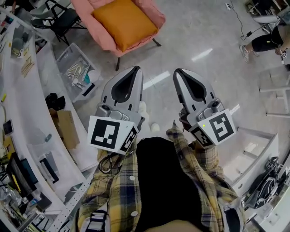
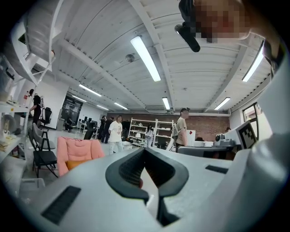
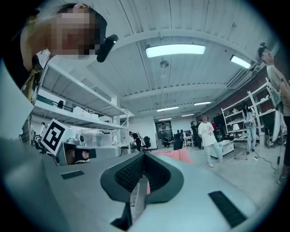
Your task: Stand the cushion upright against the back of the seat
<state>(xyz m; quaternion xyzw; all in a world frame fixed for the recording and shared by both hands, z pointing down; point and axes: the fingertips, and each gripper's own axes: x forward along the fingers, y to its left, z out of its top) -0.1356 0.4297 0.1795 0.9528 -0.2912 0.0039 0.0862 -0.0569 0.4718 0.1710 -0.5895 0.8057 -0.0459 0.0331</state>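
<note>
Ahead of the left gripper (image 1: 136,69) and right gripper (image 1: 177,71), both pressed together empty, the cushion (image 1: 124,22) is lying flat on the seat (image 1: 100,35), not yet stood up

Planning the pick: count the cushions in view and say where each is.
1. The orange cushion lies flat on the seat of the pink armchair, at the top of the head view. No other cushion shows, though some may be hidden beyond the frames.

Bright strip lights (image 2: 145,59), floor (image 1: 201,55) glare, fisheye-warped edges, background perhaps soft
</note>
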